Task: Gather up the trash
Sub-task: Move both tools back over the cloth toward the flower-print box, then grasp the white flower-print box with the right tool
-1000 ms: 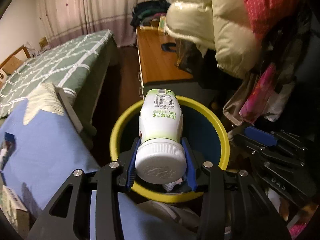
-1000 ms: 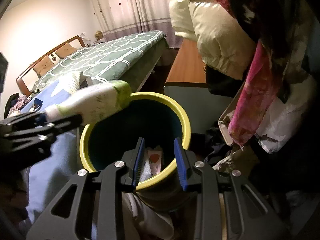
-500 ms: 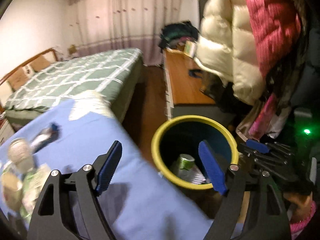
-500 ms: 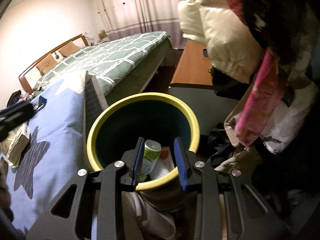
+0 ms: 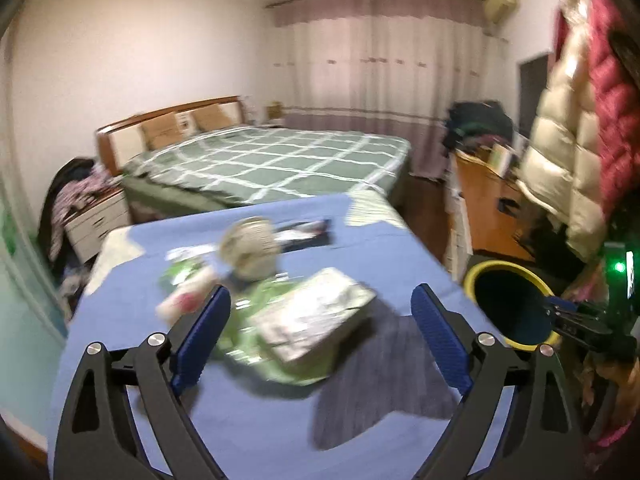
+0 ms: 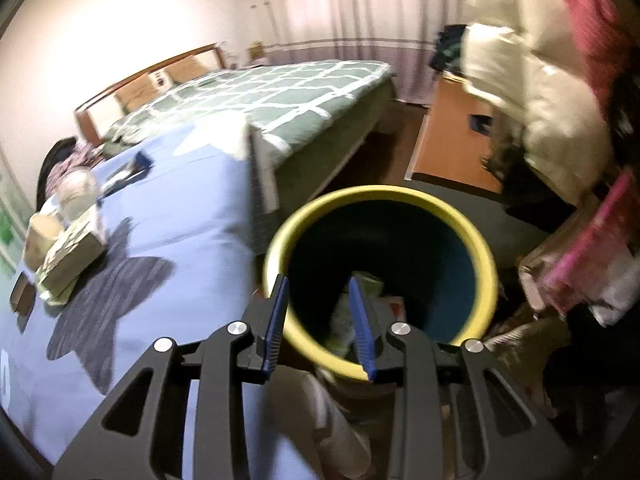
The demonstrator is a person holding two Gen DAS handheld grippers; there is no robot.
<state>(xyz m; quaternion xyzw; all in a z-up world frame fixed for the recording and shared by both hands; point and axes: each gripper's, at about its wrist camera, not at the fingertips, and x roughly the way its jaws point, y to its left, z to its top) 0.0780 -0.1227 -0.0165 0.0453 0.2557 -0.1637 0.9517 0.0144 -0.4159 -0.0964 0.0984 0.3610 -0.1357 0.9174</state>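
Left wrist view: a second ago the left gripper (image 5: pixel 320 336) pinched a bottle over the bin (image 5: pixel 508 304); now its jaws have just been opening, stand wide with nothing between them, and face the trash pile (image 5: pixel 280 300) on the blue cloth (image 5: pixel 248 420), the bin at far right. That item looks done; more remains.

Right wrist view: the right gripper (image 6: pixel 318 320), jaws partly spread and just opening slightly, straddles the bin's near rim without gripping. The bottle (image 6: pixel 344 316) lies inside with other litter.
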